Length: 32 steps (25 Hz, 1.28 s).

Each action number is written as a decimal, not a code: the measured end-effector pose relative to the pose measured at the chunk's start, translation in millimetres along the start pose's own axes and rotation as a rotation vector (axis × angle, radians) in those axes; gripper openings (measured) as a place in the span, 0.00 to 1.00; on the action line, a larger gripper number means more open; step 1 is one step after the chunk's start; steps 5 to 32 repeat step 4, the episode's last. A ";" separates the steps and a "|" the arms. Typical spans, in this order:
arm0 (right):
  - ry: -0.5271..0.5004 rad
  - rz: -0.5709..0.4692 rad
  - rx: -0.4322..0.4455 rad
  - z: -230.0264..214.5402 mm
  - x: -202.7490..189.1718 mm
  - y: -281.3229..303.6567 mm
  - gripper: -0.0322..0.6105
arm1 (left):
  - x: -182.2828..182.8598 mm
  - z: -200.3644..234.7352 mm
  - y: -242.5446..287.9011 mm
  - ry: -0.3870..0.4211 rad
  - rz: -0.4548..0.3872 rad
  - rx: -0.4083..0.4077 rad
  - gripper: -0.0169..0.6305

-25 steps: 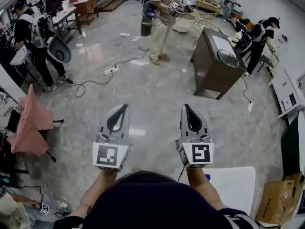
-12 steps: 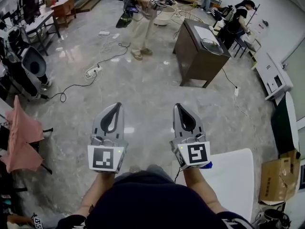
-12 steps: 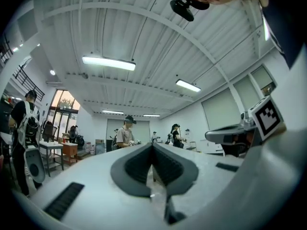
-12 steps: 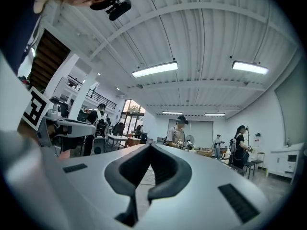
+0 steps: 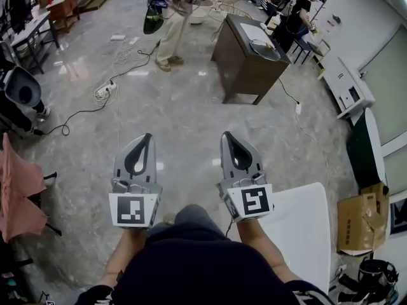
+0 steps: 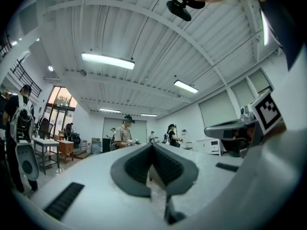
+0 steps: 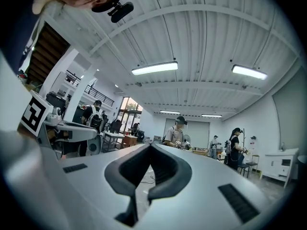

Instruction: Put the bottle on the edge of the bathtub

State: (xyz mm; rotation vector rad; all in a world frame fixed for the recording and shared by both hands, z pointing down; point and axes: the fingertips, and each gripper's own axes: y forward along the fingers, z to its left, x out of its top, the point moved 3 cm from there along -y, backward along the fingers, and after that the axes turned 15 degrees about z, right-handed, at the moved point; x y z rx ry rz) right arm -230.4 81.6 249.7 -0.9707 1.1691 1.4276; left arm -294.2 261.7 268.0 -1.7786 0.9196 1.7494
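Grey stone floor [image 5: 191, 116] spreads open ahead. The left gripper [image 5: 147, 138] and right gripper [image 5: 227, 136] point forward side by side, each with jaws pressed together. A white panel's [image 5: 299, 227] edge lies beside the right one.

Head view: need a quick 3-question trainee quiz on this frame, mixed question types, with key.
1. True or false: the left tongs and the right tongs are both shut, with nothing held.
2. On the floor left of the cabinet lies: A) a power strip with its cable; B) a bottle; C) a broom.
3. Fill in: the pink cloth hangs at the head view's ___ edge.

Key: 1 true; 2 A; 3 left.
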 end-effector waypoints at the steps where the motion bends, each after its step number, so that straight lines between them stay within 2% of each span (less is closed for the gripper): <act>1: 0.002 0.002 -0.001 -0.9 -1.3 0.6 0.08 | -0.1 -1.0 1.7 0.003 -0.002 -0.002 0.03; 32: 0.002 -0.002 0.008 -0.9 -7.7 5.0 0.08 | -3.9 -1.5 6.9 0.008 0.010 -0.013 0.03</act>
